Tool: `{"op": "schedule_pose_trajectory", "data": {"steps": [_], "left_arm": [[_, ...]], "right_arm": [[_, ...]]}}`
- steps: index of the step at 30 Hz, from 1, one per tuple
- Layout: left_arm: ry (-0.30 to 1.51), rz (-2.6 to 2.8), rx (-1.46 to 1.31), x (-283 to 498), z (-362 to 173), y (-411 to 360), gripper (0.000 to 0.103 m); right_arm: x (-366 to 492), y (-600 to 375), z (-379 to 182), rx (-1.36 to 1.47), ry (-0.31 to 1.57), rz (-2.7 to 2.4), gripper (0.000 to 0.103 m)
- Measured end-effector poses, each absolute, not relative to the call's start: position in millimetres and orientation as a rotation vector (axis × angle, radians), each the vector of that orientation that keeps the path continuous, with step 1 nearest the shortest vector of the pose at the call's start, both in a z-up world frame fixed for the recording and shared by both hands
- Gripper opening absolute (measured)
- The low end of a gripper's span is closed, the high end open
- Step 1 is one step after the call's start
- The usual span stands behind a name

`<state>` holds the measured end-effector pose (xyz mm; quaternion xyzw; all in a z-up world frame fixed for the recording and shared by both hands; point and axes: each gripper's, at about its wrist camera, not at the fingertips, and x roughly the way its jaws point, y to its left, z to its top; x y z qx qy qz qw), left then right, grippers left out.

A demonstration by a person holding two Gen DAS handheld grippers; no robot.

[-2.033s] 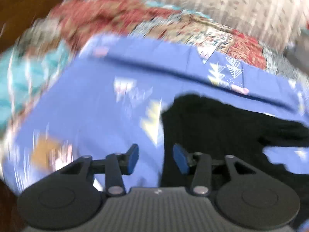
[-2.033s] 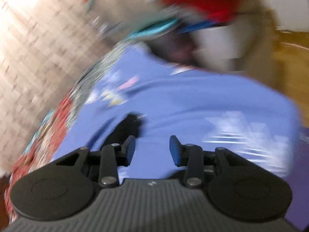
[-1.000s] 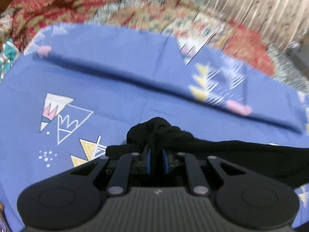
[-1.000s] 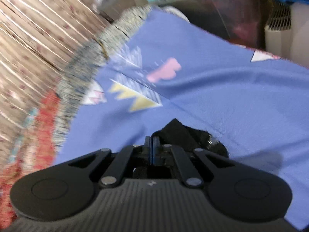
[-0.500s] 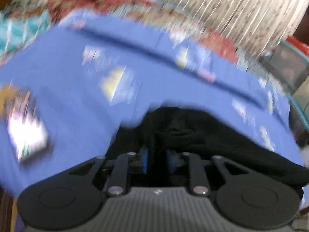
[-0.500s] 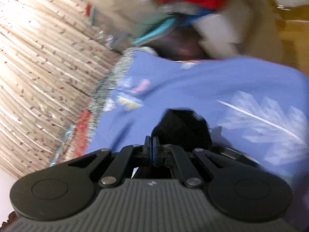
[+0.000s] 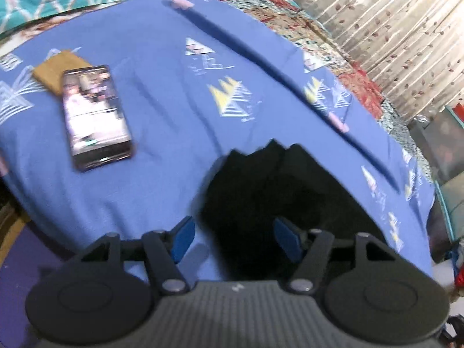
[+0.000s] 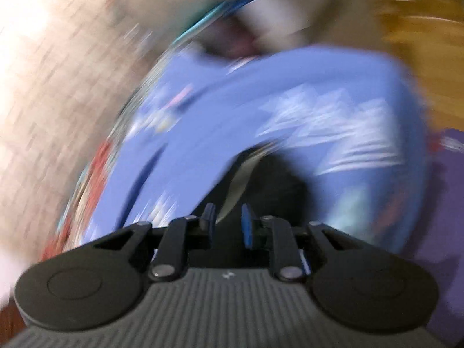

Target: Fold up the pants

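Left gripper [image 7: 235, 239], bottom centre, jaws just opened wide, pads off the cloth; black pants [image 7: 278, 197] lie released btwn and beyond them on a blue patterned sheet [image 7: 174, 110]. Mid-left: a phone [image 7: 95, 116] overlapping a tan pad [image 7: 58, 69]. Upper right: patchwork quilt [image 7: 316, 40], then leaf-print curtain [image 7: 391, 23]. Right wrist view, heavily blurred: right gripper [image 8: 226, 223] jaws just parted, narrow gap, pants [image 8: 275, 185] dark just ahead, ungripped.

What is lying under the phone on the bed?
A tan flat item sticks out under the phone, on the blue sheet. Its covered part is hidden.
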<state>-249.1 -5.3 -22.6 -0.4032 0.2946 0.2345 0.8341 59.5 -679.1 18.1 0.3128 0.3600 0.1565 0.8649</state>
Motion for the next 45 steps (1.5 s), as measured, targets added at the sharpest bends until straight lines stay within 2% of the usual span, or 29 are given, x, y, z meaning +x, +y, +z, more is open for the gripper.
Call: {"op": "schedule_pose_trajectory", "data": {"steps": [2,3,4,5,6,7,8,10,11,14,15,16,18,21,24,27,29,30,31,33,37,39,42,44,45], "left_arm": [[0.617,0.474,-0.834,-228,-23,-12,0.061],[0.626,0.47,-0.829,-218,-25,-14,0.056],[0.648,0.461,-0.834,-206,-28,-13,0.039],[0.672,0.451,-0.833,-199,-34,-17,0.028],[0.716,0.463,-0.812,-193,-41,-23,0.011],[0.785,0.492,-0.768,-188,-49,-28,0.008],[0.857,0.517,-0.711,-185,-57,-34,0.008],[0.906,0.524,-0.631,-190,-67,-46,0.008],[0.913,0.521,-0.601,-196,-68,-50,0.009],[0.893,0.486,-0.646,-215,-63,-49,0.013],[0.856,0.476,-0.684,-222,-56,-42,0.024],[0.81,0.485,-0.713,-228,-49,-35,0.048],[0.721,0.542,-0.74,-234,-30,-15,0.069],[0.68,0.594,-0.707,-213,-11,21,0.069],[0.759,0.557,-0.573,-156,-11,43,0.069],[0.854,0.47,-0.488,-96,-28,48,0.08],[0.923,0.407,-0.553,-64,-50,52,0.068],[0.943,0.386,-0.592,-55,-60,51,0.031],[0.949,0.398,-0.607,-52,-65,46,0.012],[0.864,0.431,-0.63,-70,-61,31,0.007],[0.463,0.701,-0.588,-160,-2,31,0.006],[0.479,0.805,-0.593,-169,-2,42,0.007],[0.69,0.812,-0.593,-149,-31,50,0.009],[0.666,0.784,-0.583,-161,-30,38,0.014],[0.643,0.789,-0.565,-169,-26,34,0.025]], "right_arm": [[69,-636,15,0.562,0.806,0.42,0.029],[75,-614,11,0.526,0.832,0.443,0.029],[82,-600,5,0.507,0.857,0.452,0.029],[88,-588,-6,0.496,0.894,0.46,0.029],[93,-578,-15,0.481,0.933,0.45,0.028],[93,-574,-21,0.45,0.965,0.414,0.027],[95,-573,-27,0.413,0.981,0.369,0.026],[95,-588,-38,0.456,0.989,0.356,0.015],[98,-598,-40,0.512,1.001,0.356,0.013],[102,-602,-39,0.532,1.018,0.364,0.013],[103,-595,-36,0.498,1.019,0.369,0.015],[98,-592,-32,0.468,1.018,0.372,0.016],[105,-579,-31,0.423,1.022,0.361,0.016],[105,-569,-39,0.441,1.028,0.349,0.017],[108,-573,-46,0.496,1.033,0.347,0.017],[114,-575,-50,0.565,1.038,0.341,0.017],[113,-576,-51,0.612,1.036,0.326,0.017],[114,-581,-48,0.63,1.033,0.316,0.017],[114,-578,-49,0.646,1.028,0.303,0.017],[112,-576,-50,0.655,1.019,0.285,0.017],[112,-589,-43,0.624,1.03,0.282,0.017],[108,-602,-46,0.613,1.03,0.286,0.017],[106,-615,-45,0.595,1.032,0.287,0.017],[92,-622,-32,0.532,0.983,0.299,0.02],[85,-617,-22,0.481,0.938,0.32,0.022]]}}
